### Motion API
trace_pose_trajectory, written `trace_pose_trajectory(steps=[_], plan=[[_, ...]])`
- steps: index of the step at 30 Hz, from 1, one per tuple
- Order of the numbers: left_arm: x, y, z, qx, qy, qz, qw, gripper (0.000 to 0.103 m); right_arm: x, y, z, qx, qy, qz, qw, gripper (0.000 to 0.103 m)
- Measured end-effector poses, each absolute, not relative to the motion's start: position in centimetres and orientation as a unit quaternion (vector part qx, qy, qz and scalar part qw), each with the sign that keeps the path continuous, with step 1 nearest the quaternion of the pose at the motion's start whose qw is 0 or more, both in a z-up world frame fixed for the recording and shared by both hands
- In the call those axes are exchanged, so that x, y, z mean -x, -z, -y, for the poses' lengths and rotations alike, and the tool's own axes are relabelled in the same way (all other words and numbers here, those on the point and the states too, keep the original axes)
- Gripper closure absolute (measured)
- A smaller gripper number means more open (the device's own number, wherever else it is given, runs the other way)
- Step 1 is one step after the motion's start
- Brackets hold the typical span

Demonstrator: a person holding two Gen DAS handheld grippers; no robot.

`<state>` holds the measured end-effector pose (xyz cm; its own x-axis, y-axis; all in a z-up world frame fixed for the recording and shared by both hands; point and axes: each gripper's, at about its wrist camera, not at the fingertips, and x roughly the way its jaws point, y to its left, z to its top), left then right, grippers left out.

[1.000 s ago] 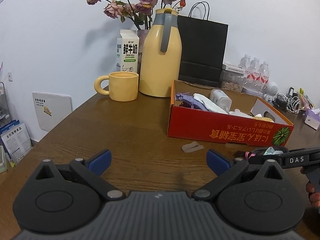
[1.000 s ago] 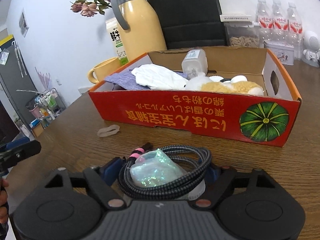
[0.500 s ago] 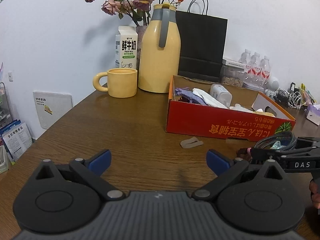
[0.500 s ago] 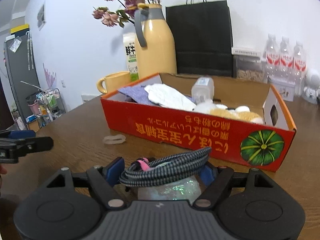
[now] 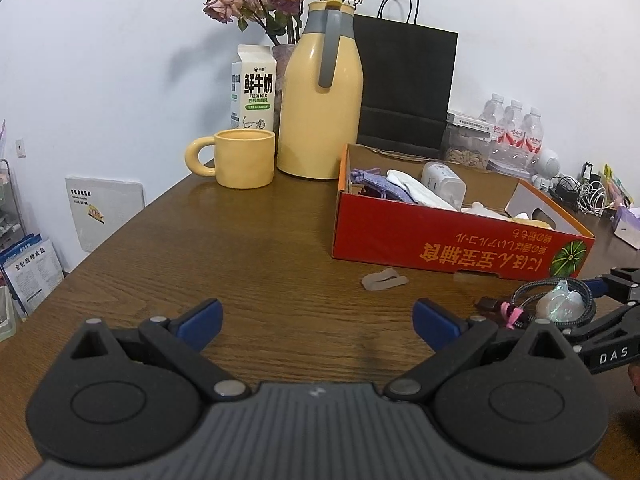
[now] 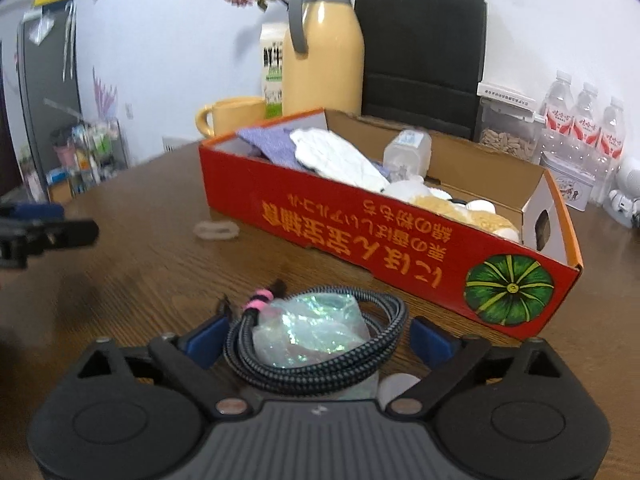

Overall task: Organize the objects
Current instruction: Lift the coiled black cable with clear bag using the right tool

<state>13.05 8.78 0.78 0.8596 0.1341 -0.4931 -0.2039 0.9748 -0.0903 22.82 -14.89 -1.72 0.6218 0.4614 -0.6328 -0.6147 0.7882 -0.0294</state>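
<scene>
1. The right gripper (image 6: 316, 336) stood with its jaws wide, having just been opening. The coiled braided cable (image 6: 320, 348) and the iridescent packet (image 6: 308, 332) inside the coil lay between the blue pads (image 6: 206, 338), with a gap showing at the right pad, so I judge the bundle was released, not clamped.
2. The bundle sat on the wooden table (image 5: 240, 248), just in front of the red cardboard box (image 6: 360, 236) and outside it. Since the box already held a purple pouch (image 6: 272, 144), white cloth (image 6: 340, 158), a small bottle (image 6: 408, 148) and a plush item (image 6: 460, 210), the box looked like the collecting place. The bundle seemed set down short of it, perhaps for a better grasp.
3. The left gripper (image 5: 316, 320) was spread open over bare table with nothing between its fingers, seemingly kept clear while the other hand worked.
4. A pale loop (image 5: 384, 280), maybe a rubber band, lay loose on the table near the box's front wall, not yet tidied.
5. Hard to tell: whether the left pad touched the cable, since the coil hid that contact; the right wrist view was blurred. The cable's underside and the white disc (image 6: 396, 386) beneath it were mostly covered. The box's far contents were hidden by its walls.
</scene>
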Motion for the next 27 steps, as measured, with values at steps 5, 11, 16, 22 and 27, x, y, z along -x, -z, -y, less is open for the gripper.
trace_pose_trajectory(steps=[5,11,16,22,27], plan=[[-12.9,-0.6,-9.1,0.073,-0.089,-0.252,0.961,0.000,-23.4,2.0,14.5,0.154,-0.309,-0.315,0.884,0.000],[-12.5,-0.7,-9.9,0.079,-0.097,-0.248,0.961,0.000,-24.0,1.8,14.0,0.158,-0.320,-0.310,0.881,0.000],[-12.5,-0.6,-10.2,0.084,-0.100,-0.250,0.959,0.000,-24.5,1.6,13.8,0.144,-0.330,-0.311,0.879,0.000],[-12.5,-0.5,-10.4,0.085,-0.101,-0.252,0.959,0.000,-24.3,1.7,13.6,0.136,-0.337,-0.305,0.880,0.011],[-12.7,-0.4,-10.3,0.084,-0.101,-0.254,0.958,0.000,-23.7,1.8,13.8,0.134,-0.335,-0.289,0.887,0.013]])
